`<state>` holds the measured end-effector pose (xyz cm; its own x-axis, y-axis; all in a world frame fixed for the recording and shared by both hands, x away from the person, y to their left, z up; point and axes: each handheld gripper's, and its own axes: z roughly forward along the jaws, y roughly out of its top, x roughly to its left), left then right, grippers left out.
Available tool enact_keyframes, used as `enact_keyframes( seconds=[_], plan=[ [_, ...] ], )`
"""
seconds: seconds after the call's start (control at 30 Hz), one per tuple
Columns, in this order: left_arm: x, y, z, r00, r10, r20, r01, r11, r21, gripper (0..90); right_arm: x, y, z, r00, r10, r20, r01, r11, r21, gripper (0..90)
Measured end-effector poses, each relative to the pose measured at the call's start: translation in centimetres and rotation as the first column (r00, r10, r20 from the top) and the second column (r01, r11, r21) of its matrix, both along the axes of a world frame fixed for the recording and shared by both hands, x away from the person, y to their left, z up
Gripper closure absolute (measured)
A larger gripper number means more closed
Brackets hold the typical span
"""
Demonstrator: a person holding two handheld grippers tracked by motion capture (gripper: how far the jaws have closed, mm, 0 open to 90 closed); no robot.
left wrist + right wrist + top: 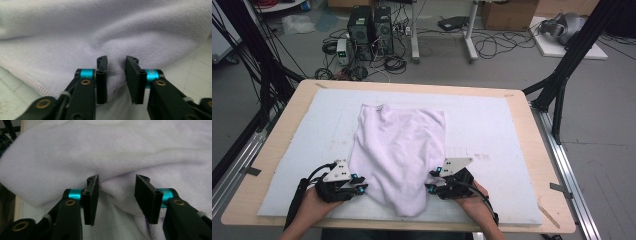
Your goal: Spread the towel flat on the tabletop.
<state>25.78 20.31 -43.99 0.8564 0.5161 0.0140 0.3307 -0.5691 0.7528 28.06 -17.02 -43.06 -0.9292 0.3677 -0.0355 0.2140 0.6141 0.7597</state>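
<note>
The left hand-held gripper (116, 75) has its black jaws narrowly apart at the edge of a pale lilac towel (100, 30), a fold between them, over the white bench (190, 72).

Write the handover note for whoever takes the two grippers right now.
Left gripper: at the white towel's left edge, cloth bunched between the jaws, a gap visible; grip not confirmed.
Right gripper: at the towel's right edge, jaws open around a fold, pads not pressing.
Towel: crumpled, lying on the white mat, near the front.
Done: both grippers placed at the edges.
Left: close on both edges, then lift and probably spread or fold.
</note>
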Motion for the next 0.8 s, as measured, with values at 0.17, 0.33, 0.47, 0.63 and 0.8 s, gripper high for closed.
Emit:
enact_keyframes(
  seconds=[0.17, 0.33, 0.47, 0.63, 0.8],
  plan=[
    [0.1, 0.1, 0.1, 0.9999, 0.000, -0.016, 0.000, 0.9998, -0.020, 81.4, 0.6, 0.8, -0.7, 0.9998, 0.011, -0.018, -0.012, 0.999, -0.039, 65.5],
    [0.0, 0.2, 0.4, 1.0000, -0.001, -0.001, 0.001, 0.9998, -0.021, 84.0, 0.6, 0.5, -0.4, 0.9988, 0.042, -0.025, -0.043, 0.998, -0.050, 84.5],
    [0.1, 0.7, 0.9, 1.0000, 0.008, -0.004, -0.009, 0.9979, -0.065, 84.5, 0.4, 0.2, 0.5, 0.9989, 0.044, -0.018, -0.045, 0.999, -0.025, 85.3],
    [0.3, 1.3, 2.1, 0.9997, 0.024, 0.003, -0.023, 0.9878, -0.154, 85.1, 0.5, -0.2, 2.0, 0.9972, 0.075, 0.004, -0.075, 0.997, 0.006, 85.4],
    [2.5, 2.0, 3.7, 0.9955, 0.095, 0.010, -0.090, 0.9684, -0.233, 85.3, 2.4, -1.1, 4.2, 0.9992, 0.039, 0.010, -0.039, 0.998, 0.043, 85.6]
  ],
)
